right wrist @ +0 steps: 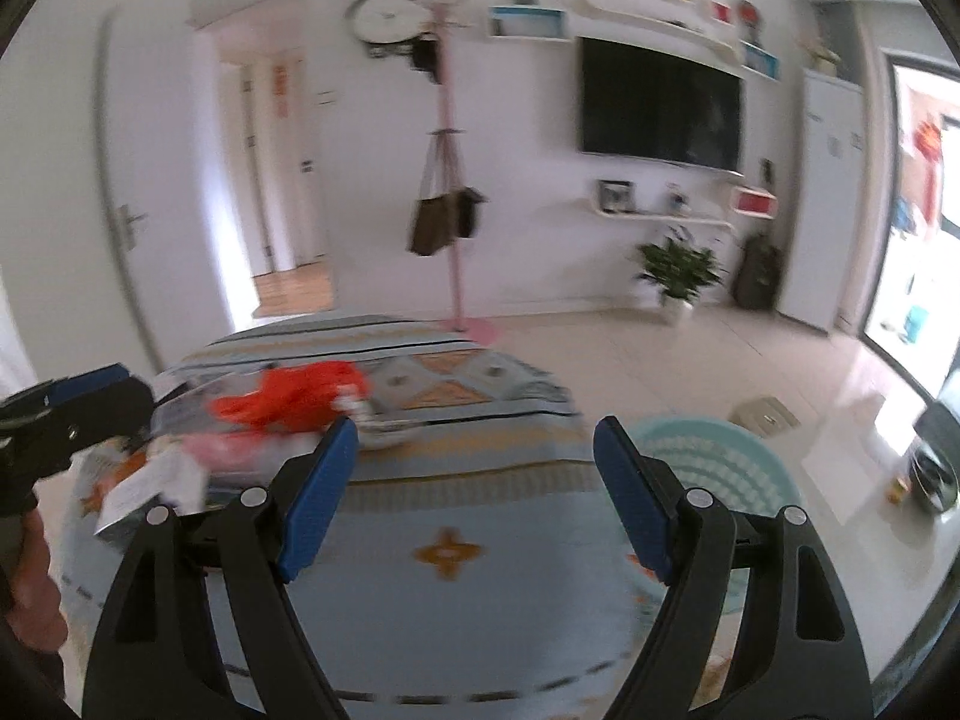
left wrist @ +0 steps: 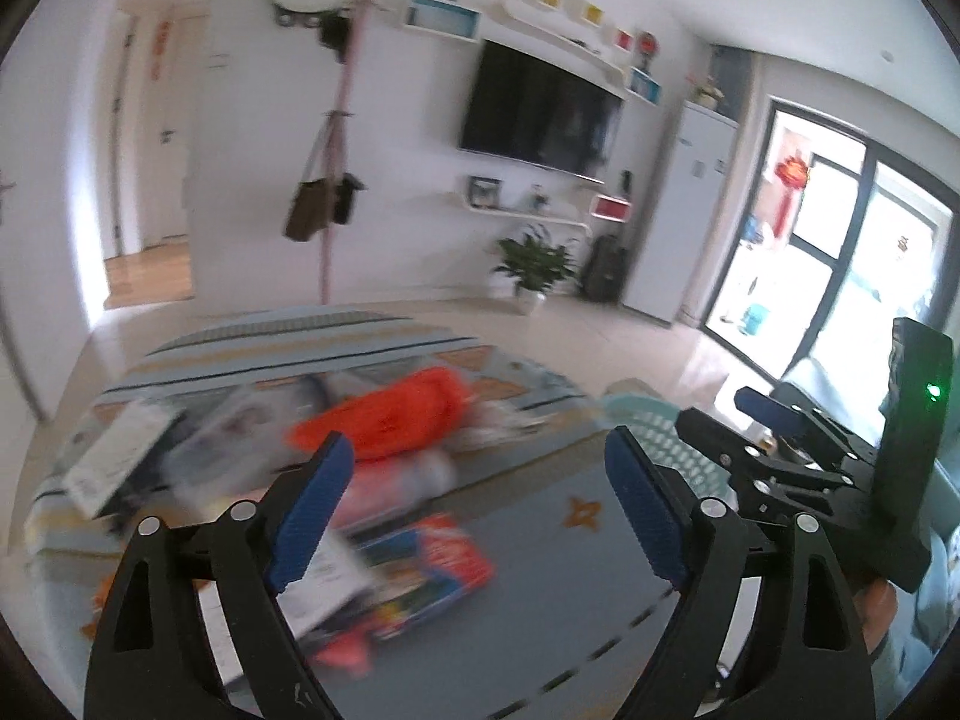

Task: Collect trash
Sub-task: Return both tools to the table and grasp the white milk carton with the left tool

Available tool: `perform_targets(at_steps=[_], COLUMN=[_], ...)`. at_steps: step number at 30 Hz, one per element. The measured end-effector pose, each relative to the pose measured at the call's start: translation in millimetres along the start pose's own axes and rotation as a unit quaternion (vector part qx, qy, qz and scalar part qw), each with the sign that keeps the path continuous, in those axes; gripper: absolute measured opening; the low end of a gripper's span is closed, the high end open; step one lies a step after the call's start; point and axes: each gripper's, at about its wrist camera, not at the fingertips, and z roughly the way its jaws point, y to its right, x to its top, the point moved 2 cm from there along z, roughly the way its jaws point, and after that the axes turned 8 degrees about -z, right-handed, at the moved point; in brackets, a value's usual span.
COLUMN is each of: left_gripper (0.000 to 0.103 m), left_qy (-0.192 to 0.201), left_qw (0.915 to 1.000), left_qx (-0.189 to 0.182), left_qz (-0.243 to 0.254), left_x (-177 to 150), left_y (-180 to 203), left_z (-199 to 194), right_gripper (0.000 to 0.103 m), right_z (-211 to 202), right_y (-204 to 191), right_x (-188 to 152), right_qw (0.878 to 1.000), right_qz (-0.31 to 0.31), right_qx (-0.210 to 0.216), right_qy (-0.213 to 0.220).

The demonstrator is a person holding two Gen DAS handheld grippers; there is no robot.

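A pile of trash [left wrist: 384,420] lies on the rug [right wrist: 456,504], toward its left side. The basket [right wrist: 720,462] stands on the floor at the rug's right edge. Behind the rug, a coat stand [right wrist: 447,180] is left of a potted plant [right wrist: 678,270] against the wall.

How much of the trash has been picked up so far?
Nothing looks collected yet. The left tongs and right tongs are both open and empty. The litter, including an orange bag and a colorful packet, lies on the rug. The pale blue basket stands beside the rug; the frames do not show whether anything is in it. So all the picking up appears left.
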Motion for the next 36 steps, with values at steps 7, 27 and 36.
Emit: perform_targets(at_steps=[7, 27, 36], left_gripper=[0.089, 0.088, 0.088], left_qy=[-0.033, -0.156, -0.194], left_qw=[0.9987, 0.9853, 0.98], left_qx=[0.03, -0.055, 0.008], left_qz=[-0.024, -0.043, 0.042], left_x=[-16.1, -69.5, -73.5], left_y=[-81.2, -134.4, -90.1], left_z=[-15.4, 6.7, 25.8], right_gripper=[0.077, 0.076, 0.076], right_z=[28.6, 80.8, 75.7], right_y=[-67.4, -89.9, -72.6], right_x=[-13.4, -40.8, -43.2], right_qw=[0.997, 0.992, 0.992], right_qz=[-0.036, -0.029, -0.011], right_qx=[0.057, 0.058, 0.061], right_qy=[-0.037, -0.112, -0.11])
